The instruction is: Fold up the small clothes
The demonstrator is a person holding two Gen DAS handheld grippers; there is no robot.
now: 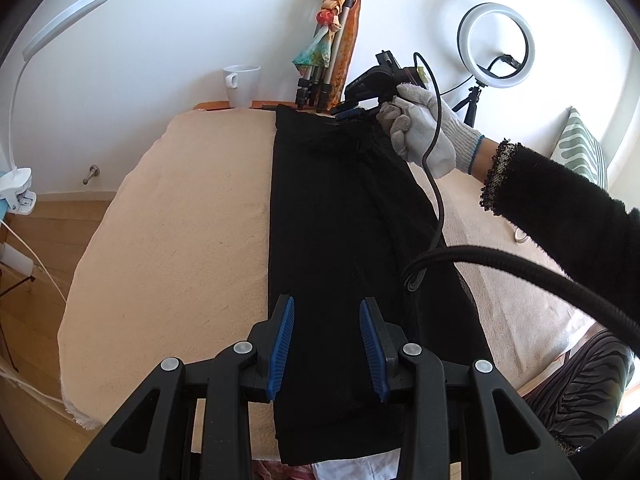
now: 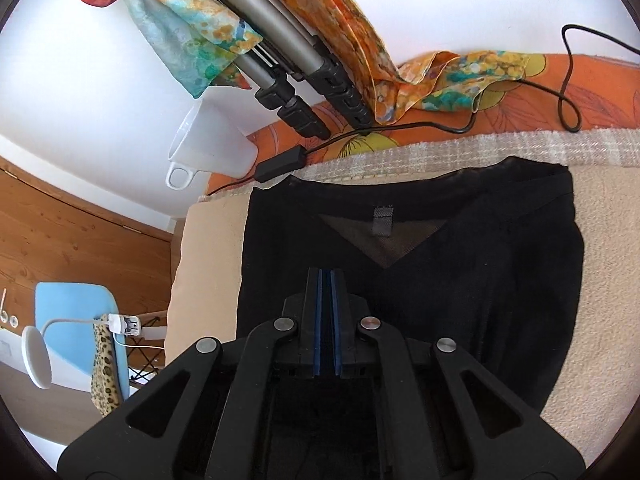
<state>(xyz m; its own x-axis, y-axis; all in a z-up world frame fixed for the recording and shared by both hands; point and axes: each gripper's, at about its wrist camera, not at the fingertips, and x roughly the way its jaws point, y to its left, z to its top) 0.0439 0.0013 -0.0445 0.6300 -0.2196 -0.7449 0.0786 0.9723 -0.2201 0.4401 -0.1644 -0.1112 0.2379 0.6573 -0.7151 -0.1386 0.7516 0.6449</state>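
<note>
A black garment [image 1: 340, 220] lies folded lengthwise into a long strip on the beige cloth-covered table [image 1: 180, 220]. My left gripper [image 1: 326, 308] is open, its blue pads [image 1: 282, 344] spread just above the strip's near end. My right gripper [image 1: 352, 114], held by a white-gloved hand [image 1: 424, 136], is at the garment's far end. In the right wrist view the right gripper [image 2: 326, 276] has its jaws pressed together low over the black garment [image 2: 460, 280], below the neckline label [image 2: 382, 220]. I cannot tell whether fabric is pinched between them.
A white mug [image 1: 241, 85] and a folded tripod with a colourful scarf [image 1: 324, 48] stand at the table's far edge. A ring light [image 1: 496, 46] is at the back right. A black cable [image 1: 436, 184] hangs over the garment. A clip lamp [image 1: 20, 192] is on the left.
</note>
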